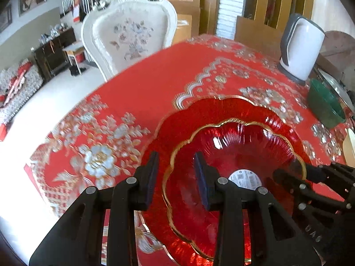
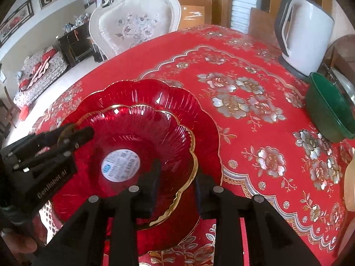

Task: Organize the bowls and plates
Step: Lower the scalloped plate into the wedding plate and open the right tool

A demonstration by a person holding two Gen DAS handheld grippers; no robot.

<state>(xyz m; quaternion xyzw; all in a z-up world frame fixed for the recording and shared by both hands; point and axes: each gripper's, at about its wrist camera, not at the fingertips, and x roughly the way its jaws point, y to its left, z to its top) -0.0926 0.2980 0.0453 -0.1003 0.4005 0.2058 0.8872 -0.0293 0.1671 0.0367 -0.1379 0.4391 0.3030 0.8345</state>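
The left tool straddles the near-left rim of a red glass bowl, one pad outside the rim and one inside. Its pads stand apart with clear gaps to the gold-edged glass, so it is not clamped on anything. The right tool straddles the opposite rim of the same bowl in the same way, one pad over the inside and one beyond the edge. Its pads too are apart and do not press the rim. In the left wrist view the right tool shows at the bowl's right edge, and in the right wrist view the left tool shows at its left edge, with part of a hand below it.

The bowl has a scalloped, gold-trimmed rim and a round white label at its centre. It sits nested on a larger red scalloped plate, which lies on the tabletop covered by a red cloth with silver and gold flowers.

Farther off to the right stands a dark green bowl, near the tabletop's edge. Behind it rises a white electric kettle with a grey handle. At the far side an ornate white chair faces the tabletop.
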